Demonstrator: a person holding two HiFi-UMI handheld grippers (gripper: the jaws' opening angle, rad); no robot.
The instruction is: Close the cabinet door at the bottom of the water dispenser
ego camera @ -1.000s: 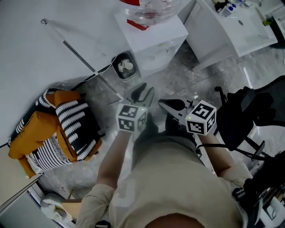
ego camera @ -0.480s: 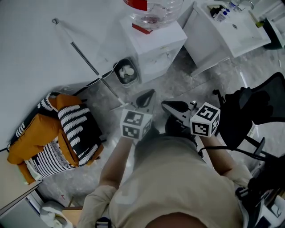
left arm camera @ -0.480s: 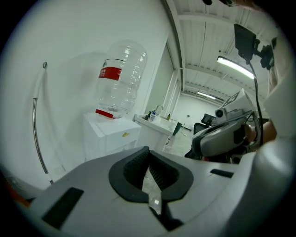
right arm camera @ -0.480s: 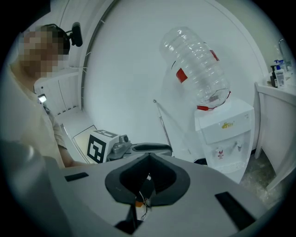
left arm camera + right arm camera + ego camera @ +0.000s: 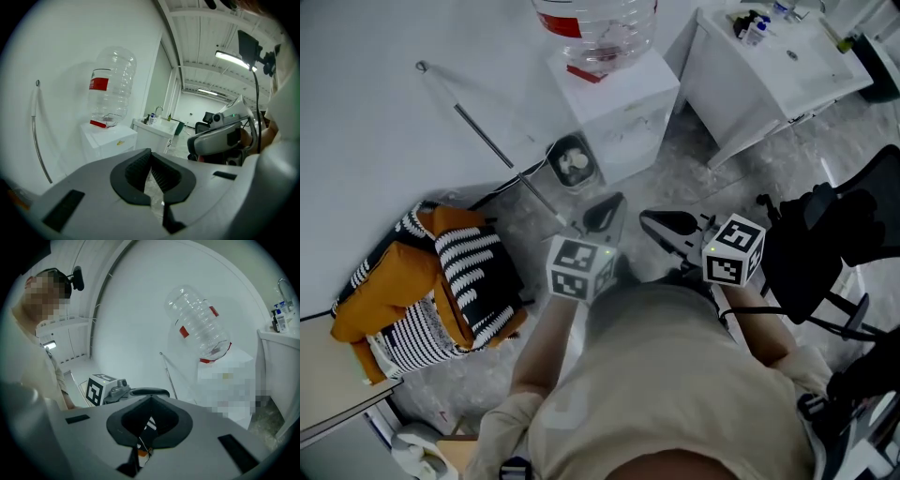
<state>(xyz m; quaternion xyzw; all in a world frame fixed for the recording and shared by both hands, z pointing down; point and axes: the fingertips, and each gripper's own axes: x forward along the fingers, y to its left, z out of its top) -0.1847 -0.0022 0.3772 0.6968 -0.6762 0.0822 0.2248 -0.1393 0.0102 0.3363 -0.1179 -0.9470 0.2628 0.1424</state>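
The white water dispenser (image 5: 617,98), with a clear bottle (image 5: 595,26) on top, stands against the wall ahead of me. Its front face looks flat, with no door standing out; from above I cannot make out the bottom cabinet itself. My left gripper (image 5: 603,213) is shut and empty, held in the air short of the dispenser. In the left gripper view its jaws (image 5: 151,157) meet at the tips, with the dispenser (image 5: 107,139) beyond them. My right gripper (image 5: 667,225) is beside it, also shut with nothing in it (image 5: 150,401).
A small grey bin (image 5: 574,162) sits left of the dispenser's foot. A thin metal rod (image 5: 486,139) leans on the wall. A white sink cabinet (image 5: 764,70) stands to the right, a black chair (image 5: 825,246) at far right, orange and striped cushions (image 5: 431,281) at left.
The left gripper's jaws were open a second ago and have closed on nothing. Both grippers have risen a little; the dispenser has slid up in the head view.
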